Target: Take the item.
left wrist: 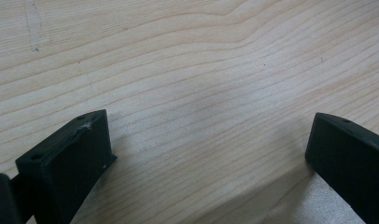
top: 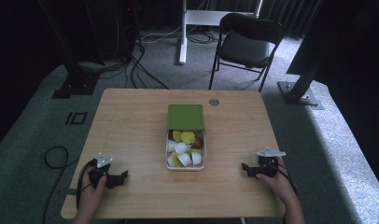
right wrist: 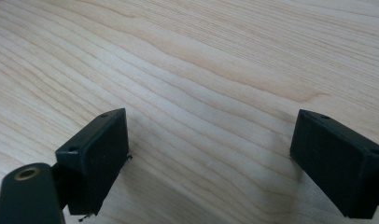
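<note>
Grippers left (top: 123, 175) and right (top: 244, 166) both gaping, empty — capsule box (top: 185, 161) between them, well apart.

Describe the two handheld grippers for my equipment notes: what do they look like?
Both grippers, left and right, are black with two blocky, flat-faced jaws bearing small screw holes. Each carries a grey three-cornered plate on top and trails a black cable. The forearms show no sleeves.
</note>
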Tool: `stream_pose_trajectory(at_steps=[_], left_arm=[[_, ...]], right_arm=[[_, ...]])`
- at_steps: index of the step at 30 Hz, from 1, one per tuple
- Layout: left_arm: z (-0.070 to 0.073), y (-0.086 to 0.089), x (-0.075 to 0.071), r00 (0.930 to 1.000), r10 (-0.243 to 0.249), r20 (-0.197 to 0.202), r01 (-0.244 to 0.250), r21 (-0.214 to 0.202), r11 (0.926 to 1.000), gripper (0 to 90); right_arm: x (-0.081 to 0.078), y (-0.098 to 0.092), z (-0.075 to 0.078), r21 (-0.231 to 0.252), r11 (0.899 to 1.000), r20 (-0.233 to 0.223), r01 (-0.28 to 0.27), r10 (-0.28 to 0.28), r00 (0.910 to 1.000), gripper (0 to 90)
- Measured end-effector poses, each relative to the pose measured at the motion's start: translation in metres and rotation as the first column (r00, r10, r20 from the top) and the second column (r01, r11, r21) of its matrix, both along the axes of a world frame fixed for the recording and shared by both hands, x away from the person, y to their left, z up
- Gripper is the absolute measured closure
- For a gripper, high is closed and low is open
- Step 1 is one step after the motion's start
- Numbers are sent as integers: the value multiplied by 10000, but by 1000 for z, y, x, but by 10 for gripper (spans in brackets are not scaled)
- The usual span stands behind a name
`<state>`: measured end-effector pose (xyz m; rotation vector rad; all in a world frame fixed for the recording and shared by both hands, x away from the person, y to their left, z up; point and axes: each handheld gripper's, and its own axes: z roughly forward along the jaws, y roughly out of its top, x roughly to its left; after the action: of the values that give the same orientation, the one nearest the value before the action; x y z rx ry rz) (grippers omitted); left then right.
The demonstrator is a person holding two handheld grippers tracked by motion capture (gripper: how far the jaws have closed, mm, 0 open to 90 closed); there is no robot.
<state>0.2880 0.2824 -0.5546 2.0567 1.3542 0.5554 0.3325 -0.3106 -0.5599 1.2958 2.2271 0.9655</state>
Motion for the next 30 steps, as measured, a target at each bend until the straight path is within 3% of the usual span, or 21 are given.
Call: stream_pose_trajectory(at_steps=[17,30], left_arm=[[0,0,0,10000,1,-6,-1,7,10000,14],[0,0,0,10000,4,-4,-4,2,10000,13]], right_arm=[[0,0,0,5,10000,10,5,-5,10000,113],[3,4,2,40,9993,73,366,-366,9993,137]])
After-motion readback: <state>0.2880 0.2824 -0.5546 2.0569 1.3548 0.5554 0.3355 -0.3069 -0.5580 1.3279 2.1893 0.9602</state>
